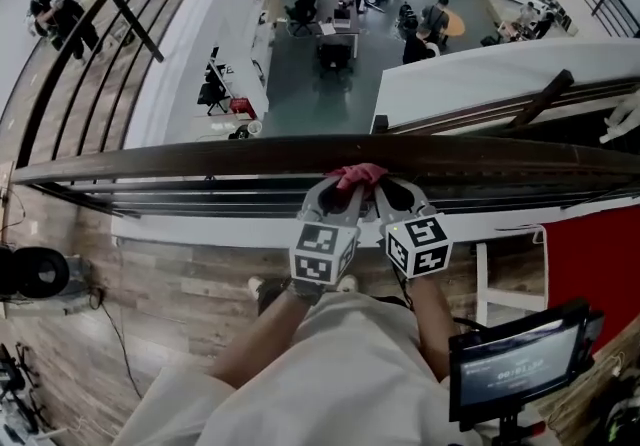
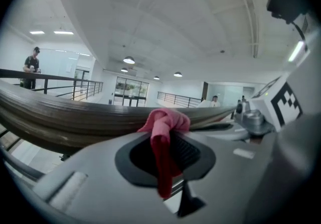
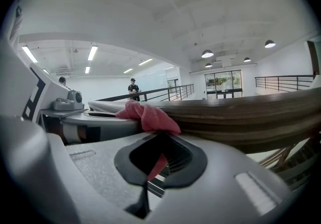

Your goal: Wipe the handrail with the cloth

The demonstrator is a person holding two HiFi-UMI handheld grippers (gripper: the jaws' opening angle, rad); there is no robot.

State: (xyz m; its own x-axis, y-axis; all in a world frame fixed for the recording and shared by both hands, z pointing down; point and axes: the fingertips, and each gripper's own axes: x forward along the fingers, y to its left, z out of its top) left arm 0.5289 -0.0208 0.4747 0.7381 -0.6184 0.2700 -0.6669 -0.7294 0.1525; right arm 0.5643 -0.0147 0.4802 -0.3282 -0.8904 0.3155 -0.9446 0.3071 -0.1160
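The cloth [image 1: 358, 174] is pink, the handrail [image 1: 200, 156] streaked dark brown.

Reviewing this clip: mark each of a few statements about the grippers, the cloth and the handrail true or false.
1. The left hand-held gripper and the right hand-held gripper both clamp the cloth. True.
2. The cloth is blue. False: it is pinkish red.
3. The cloth is bunched against the handrail. True.
4. The two grippers sit at opposite ends of the handrail. False: they are side by side at its middle.

Soft pink cloth [image 1: 358, 174], glossy dark wooden handrail [image 1: 200, 156]
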